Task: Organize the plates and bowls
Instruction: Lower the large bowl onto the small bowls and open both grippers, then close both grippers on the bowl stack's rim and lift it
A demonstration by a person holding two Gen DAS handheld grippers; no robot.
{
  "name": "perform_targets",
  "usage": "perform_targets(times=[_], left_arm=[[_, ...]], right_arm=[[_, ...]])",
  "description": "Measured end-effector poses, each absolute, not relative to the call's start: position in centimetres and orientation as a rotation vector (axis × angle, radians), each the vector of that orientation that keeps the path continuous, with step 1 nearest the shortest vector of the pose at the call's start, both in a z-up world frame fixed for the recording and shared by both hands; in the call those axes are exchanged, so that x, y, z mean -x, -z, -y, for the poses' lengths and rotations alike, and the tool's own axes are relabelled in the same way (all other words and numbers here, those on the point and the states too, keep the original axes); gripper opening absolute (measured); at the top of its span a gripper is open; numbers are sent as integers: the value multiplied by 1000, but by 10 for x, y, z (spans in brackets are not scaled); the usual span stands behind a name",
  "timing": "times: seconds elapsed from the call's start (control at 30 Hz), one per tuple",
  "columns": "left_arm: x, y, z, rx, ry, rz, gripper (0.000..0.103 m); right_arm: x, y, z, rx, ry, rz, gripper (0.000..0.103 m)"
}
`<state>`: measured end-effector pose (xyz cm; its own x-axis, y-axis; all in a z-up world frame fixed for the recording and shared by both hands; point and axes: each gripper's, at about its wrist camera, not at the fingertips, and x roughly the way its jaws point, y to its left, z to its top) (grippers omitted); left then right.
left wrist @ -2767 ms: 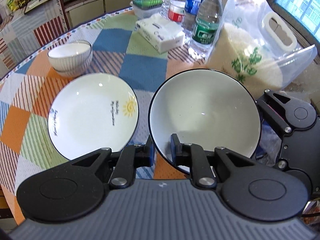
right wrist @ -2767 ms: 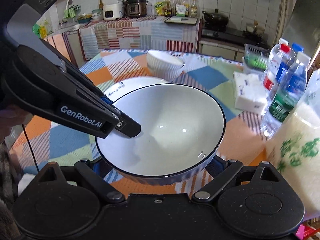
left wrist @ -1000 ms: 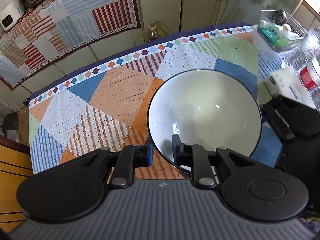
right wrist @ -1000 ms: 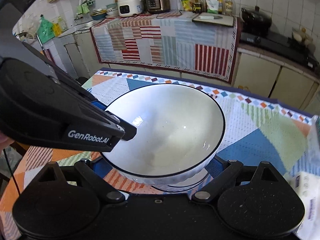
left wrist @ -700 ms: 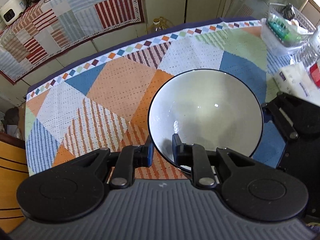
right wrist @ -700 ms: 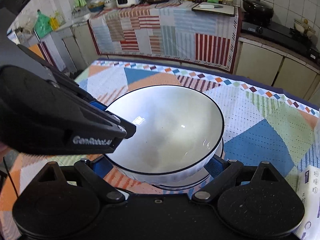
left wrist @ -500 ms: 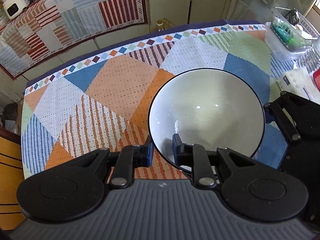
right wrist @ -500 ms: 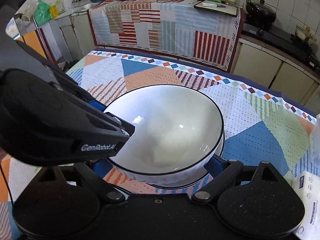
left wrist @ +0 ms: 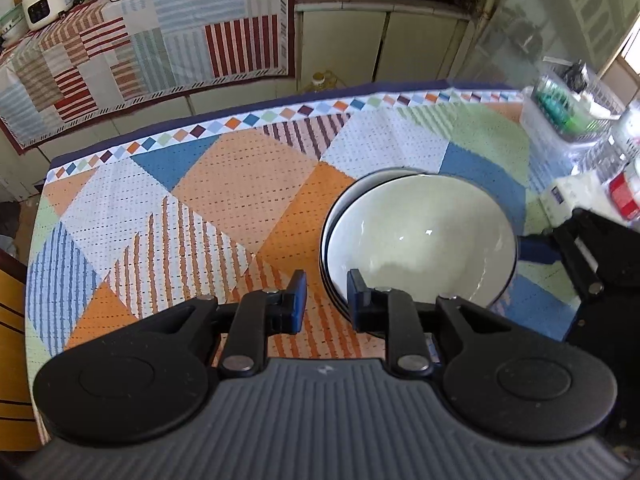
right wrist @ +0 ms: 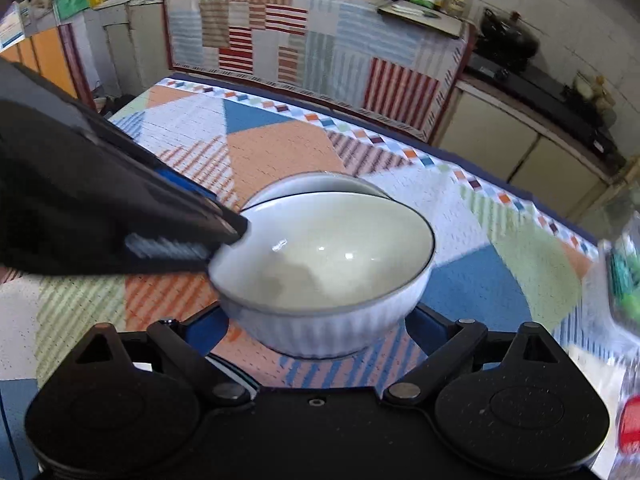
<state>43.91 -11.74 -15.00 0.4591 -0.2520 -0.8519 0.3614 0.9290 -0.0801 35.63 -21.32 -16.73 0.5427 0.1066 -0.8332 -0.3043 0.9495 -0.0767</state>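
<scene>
A white bowl with a dark rim (left wrist: 420, 240) (right wrist: 332, 248) sits nested in a second white bowl (left wrist: 329, 236) (right wrist: 320, 184) on the patchwork tablecloth (left wrist: 224, 184). My left gripper (left wrist: 327, 300) straddles the upper bowl's near rim. Its jaws are opening, and cloth shows between the outer pad and the rim. In the right wrist view the left gripper's finger (right wrist: 160, 216) reaches the bowl's left rim. My right gripper (right wrist: 316, 320) spans the ribbed wall low down with wide jaws, pads against both sides. One of its fingers (left wrist: 536, 249) touches the bowl's right side.
A tissue pack (left wrist: 568, 196), a clear plastic basket (left wrist: 568, 116) and a red-labelled bottle (left wrist: 624, 196) stand to the right of the bowls. The table's far edge (left wrist: 280, 112) faces cupboards and a counter under striped cloth (left wrist: 140, 60). Open tablecloth lies left of the bowls.
The bowl has come down into the second bowl, whose rim now shows behind it. My left jaws have parted slightly from the rim. The right wrist view now sees the bowl more from the side.
</scene>
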Motion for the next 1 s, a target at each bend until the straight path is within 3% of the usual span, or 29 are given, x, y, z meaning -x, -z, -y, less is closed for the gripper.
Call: perform_targets(times=[0.67,1.0], left_arm=[[-391,117,84,-57,501,-1020,34],[-400,124,47,124,487,-1013,53]], right_arm=[[-296,127,239,56,-296,-826,97],[-283,136,248,-18,-314,-863,97]])
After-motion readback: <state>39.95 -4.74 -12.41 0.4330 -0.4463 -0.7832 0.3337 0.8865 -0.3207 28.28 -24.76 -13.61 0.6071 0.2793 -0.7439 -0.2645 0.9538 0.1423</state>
